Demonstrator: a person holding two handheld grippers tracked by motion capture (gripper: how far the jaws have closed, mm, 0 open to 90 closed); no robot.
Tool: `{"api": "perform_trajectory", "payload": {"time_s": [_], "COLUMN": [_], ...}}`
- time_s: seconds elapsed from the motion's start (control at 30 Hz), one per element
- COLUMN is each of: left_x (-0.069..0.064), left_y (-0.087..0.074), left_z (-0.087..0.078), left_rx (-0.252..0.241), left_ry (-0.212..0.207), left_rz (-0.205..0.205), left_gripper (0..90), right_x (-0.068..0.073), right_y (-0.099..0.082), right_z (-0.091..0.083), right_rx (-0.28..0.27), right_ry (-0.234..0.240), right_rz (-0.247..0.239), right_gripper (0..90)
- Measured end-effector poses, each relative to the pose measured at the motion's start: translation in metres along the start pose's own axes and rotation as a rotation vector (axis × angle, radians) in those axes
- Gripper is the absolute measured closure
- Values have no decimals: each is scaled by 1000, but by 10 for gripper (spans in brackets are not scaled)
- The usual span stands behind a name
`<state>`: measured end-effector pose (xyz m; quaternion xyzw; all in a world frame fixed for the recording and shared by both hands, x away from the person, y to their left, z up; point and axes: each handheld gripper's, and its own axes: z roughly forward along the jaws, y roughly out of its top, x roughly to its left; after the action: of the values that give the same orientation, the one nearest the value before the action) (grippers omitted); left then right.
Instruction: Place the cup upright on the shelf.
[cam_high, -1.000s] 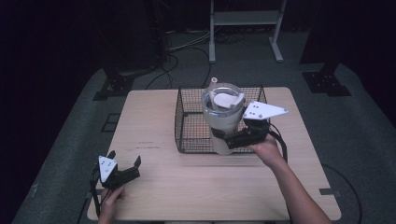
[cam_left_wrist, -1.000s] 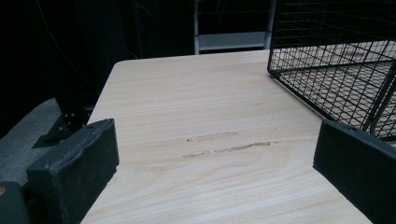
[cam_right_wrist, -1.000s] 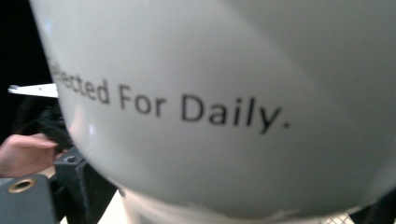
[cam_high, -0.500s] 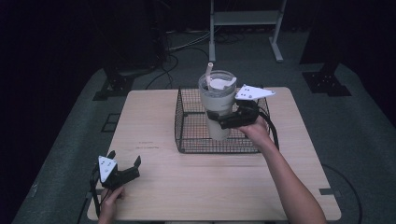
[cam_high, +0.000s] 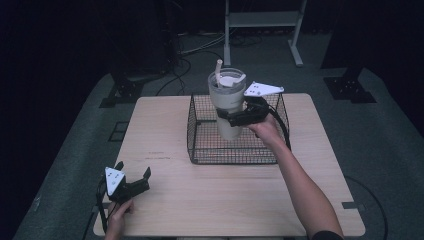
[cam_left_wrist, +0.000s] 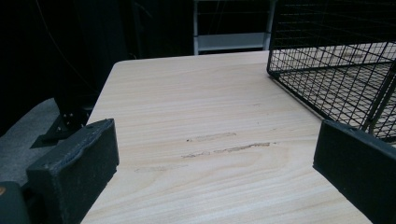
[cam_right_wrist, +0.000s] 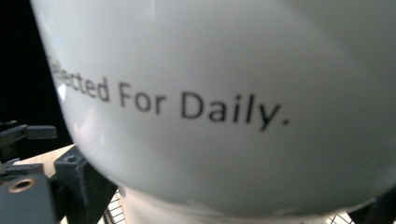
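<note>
High view shows the right gripper (cam_high: 235, 119) clamped around the middle of a white tumbler (cam_high: 227, 102), which has a lid and a straw (cam_high: 219, 67) and is held upright above the black wire basket (cam_high: 200, 130), its base about level with the basket's rim on the far side. The basket stands on the wooden tabletop (cam_high: 200, 200) near its far edge, right of centre. Right gripper view looks straight onto the tumbler's white wall (cam_right_wrist: 224, 93), with the printed words "For Daily." across it. The left gripper (cam_high: 134, 181) rests near the tabletop's near left corner, well apart from the basket; left gripper view shows its jaws spread wide with nothing between them, bare wood ahead and the basket's corner (cam_left_wrist: 327, 70) at right.
</note>
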<state>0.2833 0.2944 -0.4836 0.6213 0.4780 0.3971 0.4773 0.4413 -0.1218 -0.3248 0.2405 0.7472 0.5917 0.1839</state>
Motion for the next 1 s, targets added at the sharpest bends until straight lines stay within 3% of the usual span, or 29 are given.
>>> {"api": "perform_trajectory", "payload": {"time_s": [0.17, 0.47, 0.77, 1.0], "left_x": [0, 0, 0, -1], "left_y": [0, 0, 0, 0], "left_z": [0, 0, 0, -1], "left_rx": [0, -1, 1, -4], "left_ry": [0, 1, 4, 8], "left_rz": [0, 4, 3, 7], "left_gripper": [0, 0, 0, 0], "right_x": [-7, -27, -29, -29], "right_y": [-3, -15, -25, -36], "right_z": [12, 36, 52, 65], "right_rx": [28, 55, 68, 101], "right_ry": [-16, -20, -3, 10], "right_rz": [-10, 22, 47, 28], "right_gripper": [74, 73, 73, 73]}}
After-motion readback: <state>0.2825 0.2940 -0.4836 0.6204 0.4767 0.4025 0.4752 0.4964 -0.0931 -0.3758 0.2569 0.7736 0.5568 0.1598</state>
